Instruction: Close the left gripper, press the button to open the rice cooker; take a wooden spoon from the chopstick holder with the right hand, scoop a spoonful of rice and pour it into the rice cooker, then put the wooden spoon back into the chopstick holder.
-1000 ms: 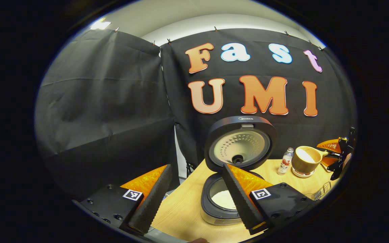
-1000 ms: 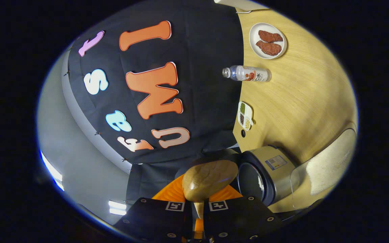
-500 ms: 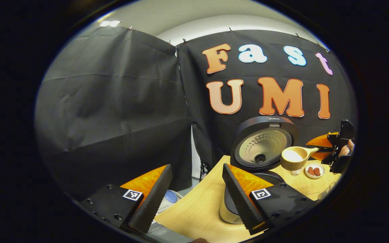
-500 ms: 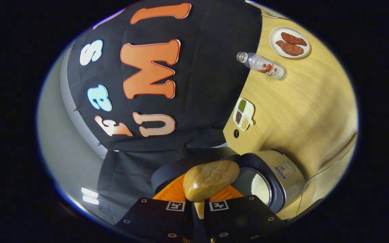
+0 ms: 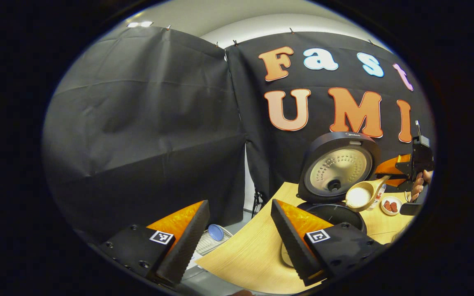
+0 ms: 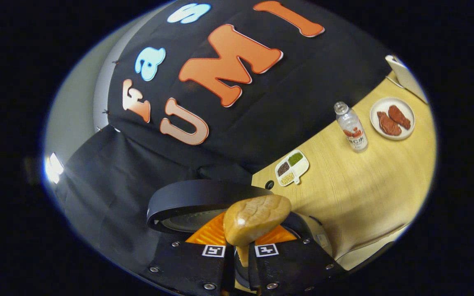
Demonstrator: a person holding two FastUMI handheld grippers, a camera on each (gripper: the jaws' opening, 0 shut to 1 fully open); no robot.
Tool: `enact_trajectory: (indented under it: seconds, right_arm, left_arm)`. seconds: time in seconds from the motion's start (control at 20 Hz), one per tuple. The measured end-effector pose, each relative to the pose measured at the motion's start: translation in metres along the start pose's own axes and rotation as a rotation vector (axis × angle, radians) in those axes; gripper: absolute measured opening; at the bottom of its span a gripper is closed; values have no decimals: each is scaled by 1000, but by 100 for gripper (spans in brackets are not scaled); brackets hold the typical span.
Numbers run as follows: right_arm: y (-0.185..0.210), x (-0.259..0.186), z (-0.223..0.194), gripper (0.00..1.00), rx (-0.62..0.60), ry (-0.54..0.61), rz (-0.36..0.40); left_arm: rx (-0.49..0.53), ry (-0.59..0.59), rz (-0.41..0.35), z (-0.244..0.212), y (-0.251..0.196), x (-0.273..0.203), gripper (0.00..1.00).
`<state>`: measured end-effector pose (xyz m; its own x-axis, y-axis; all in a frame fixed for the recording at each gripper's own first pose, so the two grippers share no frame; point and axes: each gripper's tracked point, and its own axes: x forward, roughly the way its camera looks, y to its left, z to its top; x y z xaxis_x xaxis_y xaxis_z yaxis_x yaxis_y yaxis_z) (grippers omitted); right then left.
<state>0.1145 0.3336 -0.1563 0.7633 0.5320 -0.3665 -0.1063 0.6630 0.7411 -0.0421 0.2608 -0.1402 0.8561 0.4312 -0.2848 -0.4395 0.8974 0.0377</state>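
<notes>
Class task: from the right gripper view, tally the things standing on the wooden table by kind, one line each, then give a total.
Rice cooker: 1
Bottle: 1
Plate with meat: 1
Divided dish of grains: 1
Total: 4

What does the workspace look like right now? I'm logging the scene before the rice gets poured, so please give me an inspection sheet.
Surface: pale wooden table, bare between the items.
Job's things: rice cooker with lid raised; wooden spoon holding white rice, tilted above the pot.
Clutter: bottle upright; plate with two reddish pieces; divided dish of grains near the wall.
Grippers: left gripper open, holding nothing; right gripper shut on the spoon's handle.
Cables: nothing seen.
Surroundings: black cloth wall; a blue object beyond the table edge, kind unclear.
</notes>
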Motion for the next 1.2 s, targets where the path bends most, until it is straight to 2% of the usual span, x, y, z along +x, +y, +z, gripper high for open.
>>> enact_trajectory:
  seconds: [0.1, 0.15, 0.2, 0.35, 0.4, 0.45, 0.55, 0.6, 0.65, 0.75, 0.8, 0.85, 1.0, 1.05, 1.15, 1.2]
  right_arm:
    - [5, 0, 1, 12, -89, -19, -11]
    - [6, -1, -1, 12, -124, -23, -9]
    - [9, -4, -2, 12, -155, -29, -8]
    - [15, -5, -2, 12, -235, -45, -10]
    - [15, -6, -1, 12, -260, -58, -14]
    - [16, -7, 0, 12, -287, -65, -19]
    - [20, -6, 0, 12, -344, -84, -25]
    - [20, -7, -1, 12, -373, -94, -30]
    - [21, -7, -1, 12, -407, -101, -36]
    - [21, -8, -2, 12, -473, -120, -49]
    - [21, -8, -4, 12, -500, -126, -48]
    - [23, -9, -5, 12, -526, -127, -42]
    - [30, -11, -16, 12, -582, -127, -27]
    - [34, -13, -20, 12, -604, -129, -16]
    - [44, -16, -27, 12, -672, -138, 3]
    - [47, -16, -31, 12, -711, -142, 12]
  left_arm:
    - [2, 4, -5, -2, -3, -1, 100]
    - [1, 5, -7, -4, -3, -1, 96]
    - [1, 6, -8, -4, -3, -2, 100]
    - [3, 2, -7, -2, -3, -2, 100]
    - [2, 5, -7, -3, -4, -1, 96]
    - [2, 8, -6, -4, -4, 0, 100]
    - [2, 12, -5, -6, -3, -1, 100]
    - [3, 13, -6, -6, -4, -1, 96]
    - [4, 13, -5, -6, -4, -1, 100]
    - [4, 15, -7, -8, -5, -1, 100]
    - [3, 16, -7, -9, -5, -1, 96]
    - [2, 18, -7, -9, -6, -1, 100]
    - [3, 20, -7, -10, -6, -2, 100]
    - [3, 20, -7, -9, -6, -2, 96]
    - [1, 21, -8, -10, -7, -2, 100]
    - [0, 23, -9, -11, -7, -3, 96]
